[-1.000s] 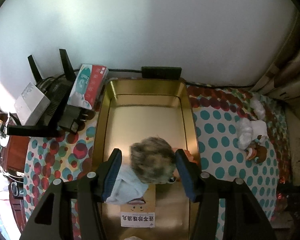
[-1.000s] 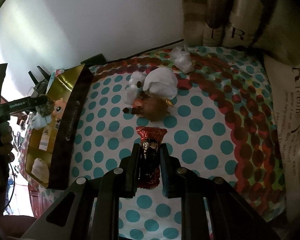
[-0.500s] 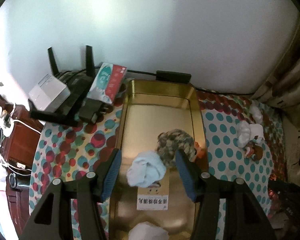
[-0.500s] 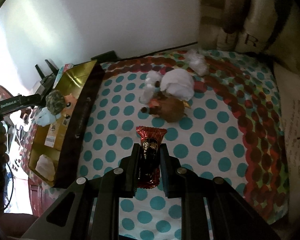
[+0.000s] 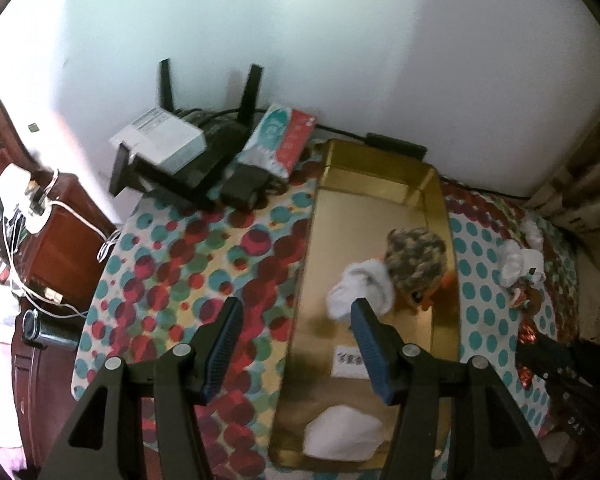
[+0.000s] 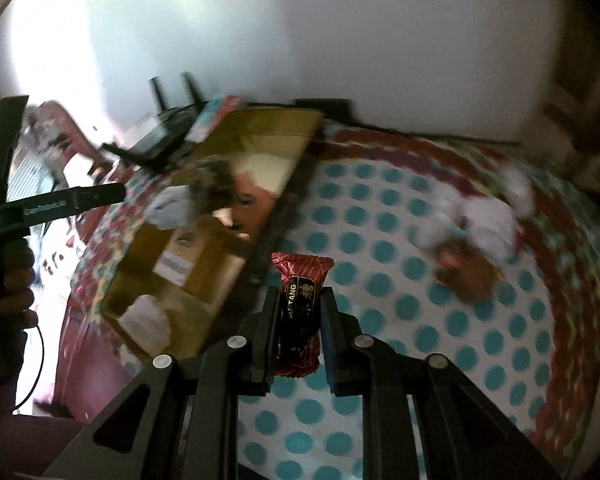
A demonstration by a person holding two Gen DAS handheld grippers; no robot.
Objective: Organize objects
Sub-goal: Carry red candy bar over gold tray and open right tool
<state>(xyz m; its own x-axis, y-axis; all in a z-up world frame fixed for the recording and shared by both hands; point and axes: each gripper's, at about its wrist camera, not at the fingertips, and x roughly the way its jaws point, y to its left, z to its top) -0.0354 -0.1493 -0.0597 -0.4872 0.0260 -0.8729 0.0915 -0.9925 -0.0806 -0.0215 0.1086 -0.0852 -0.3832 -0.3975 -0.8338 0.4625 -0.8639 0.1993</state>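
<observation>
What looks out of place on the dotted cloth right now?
A heap of small toys, white and brown, lies loose on the polka-dot tablecloth, outside the gold metal tray. The right gripper holds a red candy wrapper; the left gripper is open and holds nothing.

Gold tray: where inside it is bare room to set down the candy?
In the gold tray, the far end toward the wall is bare. The middle is crowded by the doll and white cloth; another white wad fills the near end.
</observation>
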